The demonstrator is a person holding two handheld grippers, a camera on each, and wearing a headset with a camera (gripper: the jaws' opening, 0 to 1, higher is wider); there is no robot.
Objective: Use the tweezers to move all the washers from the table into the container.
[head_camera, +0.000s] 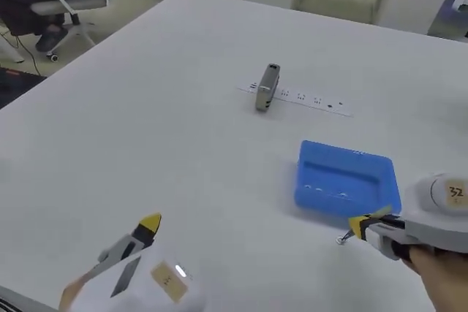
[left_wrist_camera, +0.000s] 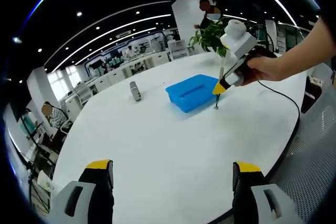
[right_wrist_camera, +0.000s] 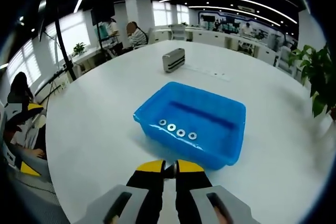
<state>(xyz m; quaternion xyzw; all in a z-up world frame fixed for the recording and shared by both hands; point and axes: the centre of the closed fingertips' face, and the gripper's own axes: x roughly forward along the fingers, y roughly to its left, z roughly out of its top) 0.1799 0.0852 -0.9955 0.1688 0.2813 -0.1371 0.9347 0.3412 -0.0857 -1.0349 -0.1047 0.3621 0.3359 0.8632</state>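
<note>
Right claw (right_wrist_camera: 170, 167), clenched on the tweezers (head_camera: 343, 238), with the container (right_wrist_camera: 184, 148) straight ahead, just beside; left claw (left_wrist_camera: 172, 166) released, well apart.

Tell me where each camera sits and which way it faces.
Head view: headset, looking down at the table; left claw, right claw, a hand show.
Left gripper view: on the left claw, facing the right claw across the table; own jaws apart.
Right gripper view: on the right claw, facing the blue container with four washers; jaws shut on tweezers.
All three share the blue container.
</note>
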